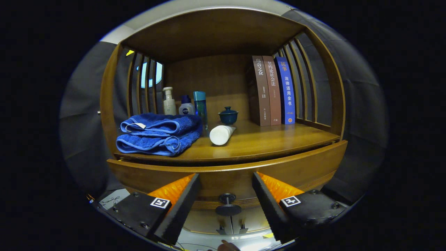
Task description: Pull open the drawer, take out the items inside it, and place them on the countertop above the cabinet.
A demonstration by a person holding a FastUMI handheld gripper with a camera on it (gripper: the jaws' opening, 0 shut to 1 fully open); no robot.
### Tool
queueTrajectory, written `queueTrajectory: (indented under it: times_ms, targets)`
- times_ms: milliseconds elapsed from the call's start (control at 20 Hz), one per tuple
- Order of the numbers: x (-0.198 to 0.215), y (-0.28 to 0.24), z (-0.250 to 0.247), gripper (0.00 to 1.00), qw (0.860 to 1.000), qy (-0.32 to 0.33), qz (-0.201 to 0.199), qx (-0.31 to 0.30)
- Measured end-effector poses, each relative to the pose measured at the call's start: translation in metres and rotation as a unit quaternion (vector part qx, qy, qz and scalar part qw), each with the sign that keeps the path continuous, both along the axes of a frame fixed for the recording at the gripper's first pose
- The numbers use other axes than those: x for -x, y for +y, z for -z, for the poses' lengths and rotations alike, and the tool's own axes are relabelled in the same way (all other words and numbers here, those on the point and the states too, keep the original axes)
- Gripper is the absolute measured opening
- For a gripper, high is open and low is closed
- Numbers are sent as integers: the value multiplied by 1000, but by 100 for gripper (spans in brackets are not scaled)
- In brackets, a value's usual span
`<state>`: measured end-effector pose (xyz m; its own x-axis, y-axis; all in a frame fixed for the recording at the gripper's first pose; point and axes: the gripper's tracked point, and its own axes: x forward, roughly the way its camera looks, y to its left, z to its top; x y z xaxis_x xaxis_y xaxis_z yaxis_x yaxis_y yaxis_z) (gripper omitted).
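Observation:
The wooden drawer front (306,167) runs just below the countertop (271,139) and stands slightly out from the cabinet, a thin dark gap showing along its top. Its dark round knob (228,205) sits between my two fingers, a little ahead of them. My gripper (226,181) is open, fingers wide apart and touching nothing. On the countertop a white tube (221,134) lies on its side beside a folded blue towel (158,134). The drawer's inside is hidden.
At the back of the shelf stand a white pump bottle (169,101), a small blue-capped bottle (186,106), a teal bottle (200,106) and a dark lidded cup (228,115). Three books (275,91) stand upright at the right. Slatted wooden sides close the shelf in.

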<state>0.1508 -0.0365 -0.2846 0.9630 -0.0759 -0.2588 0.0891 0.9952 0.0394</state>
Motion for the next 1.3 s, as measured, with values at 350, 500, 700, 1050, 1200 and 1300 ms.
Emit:
queueTrajectory:
  times_ms: [350,500,700,1050,1200,1300]
  targets:
    - [-7,0,-1,99,1000,-5,6,4]
    - [-7,0,0,99,1000,-1,5,3]
    - [-4,3,-4,100,1000,5,-6,14]
    - [13,-3,-43,100,1000,-16,-8,20]
    - [24,-9,-86,100,999,-30,-3,29]
    - [34,-7,-120,100,998,-39,-6,38]
